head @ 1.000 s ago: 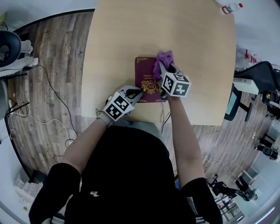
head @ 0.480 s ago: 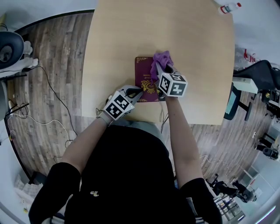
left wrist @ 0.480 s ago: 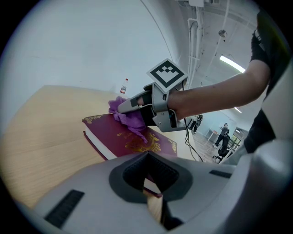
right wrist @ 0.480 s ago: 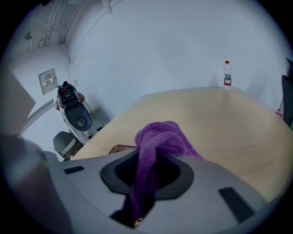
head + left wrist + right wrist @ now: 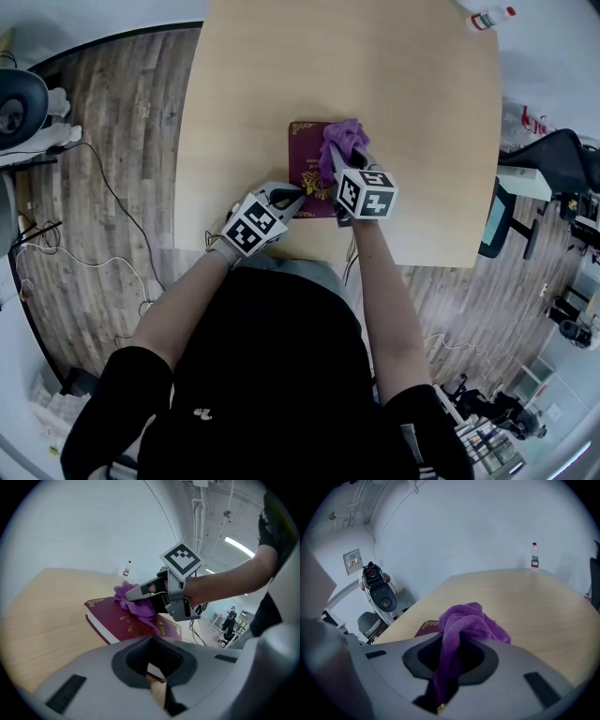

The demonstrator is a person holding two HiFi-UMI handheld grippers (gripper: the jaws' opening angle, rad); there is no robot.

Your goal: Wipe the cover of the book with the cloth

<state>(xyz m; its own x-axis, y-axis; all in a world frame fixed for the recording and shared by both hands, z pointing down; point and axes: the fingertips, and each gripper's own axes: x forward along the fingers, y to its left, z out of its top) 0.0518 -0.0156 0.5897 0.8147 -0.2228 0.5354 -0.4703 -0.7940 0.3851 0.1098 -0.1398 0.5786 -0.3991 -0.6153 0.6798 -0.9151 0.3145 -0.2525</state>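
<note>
No legible txt: gold print on book & bottle label too blurry.

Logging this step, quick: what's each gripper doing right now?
Left gripper: closed on the book's near corner.
Right gripper: closed on the purple cloth.

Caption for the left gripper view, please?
Right gripper presses purple cloth on maroon book; left gripper holds its corner.
</note>
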